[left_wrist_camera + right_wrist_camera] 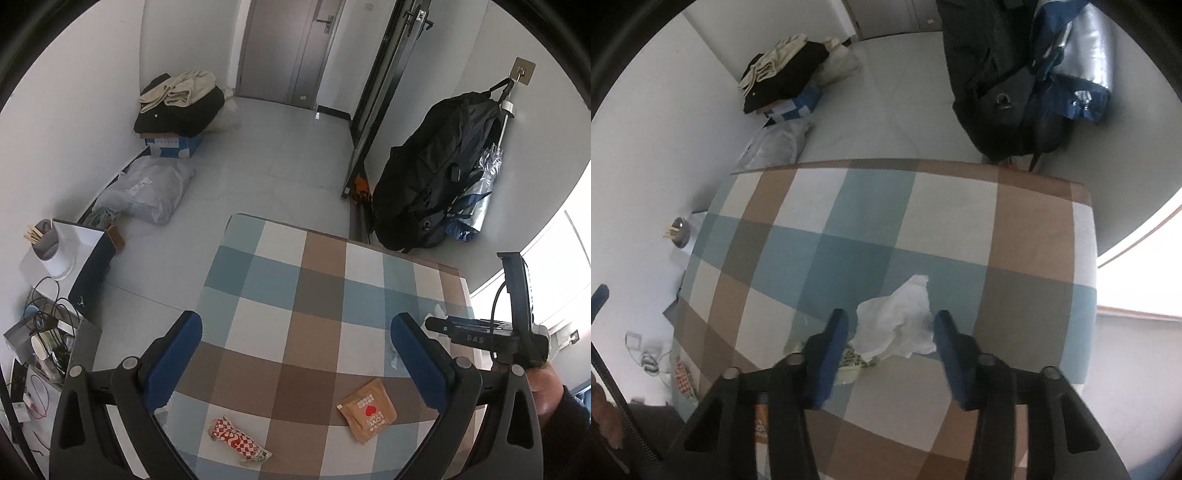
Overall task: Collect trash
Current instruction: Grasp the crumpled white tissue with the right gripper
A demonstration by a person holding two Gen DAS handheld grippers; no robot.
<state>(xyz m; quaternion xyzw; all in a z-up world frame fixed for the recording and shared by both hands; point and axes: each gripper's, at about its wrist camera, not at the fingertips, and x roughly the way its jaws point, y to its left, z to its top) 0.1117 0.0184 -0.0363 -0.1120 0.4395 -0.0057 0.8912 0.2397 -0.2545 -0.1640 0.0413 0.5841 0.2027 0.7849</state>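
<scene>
A checked cloth covers the table point(317, 288). In the left wrist view a red-and-white crumpled wrapper point(238, 441) and a brown sachet with a red heart point(367, 411) lie near the front edge. My left gripper point(295, 354) is open and empty above them. In the right wrist view a crumpled white tissue point(899, 323) lies on the cloth point(923, 221) between the fingers of my right gripper point(891, 328), which is open, with a small patterned wrapper point(855, 360) under the tissue's near edge. The right gripper also shows in the left wrist view point(480, 334).
A black backpack point(432, 173) and a silver umbrella point(480, 192) hang on the right wall. A pile of clothes on a blue box point(177, 107) and a grey bag point(147, 188) lie on the floor at left. A shelf with a cup point(51, 251) and cables stands left of the table.
</scene>
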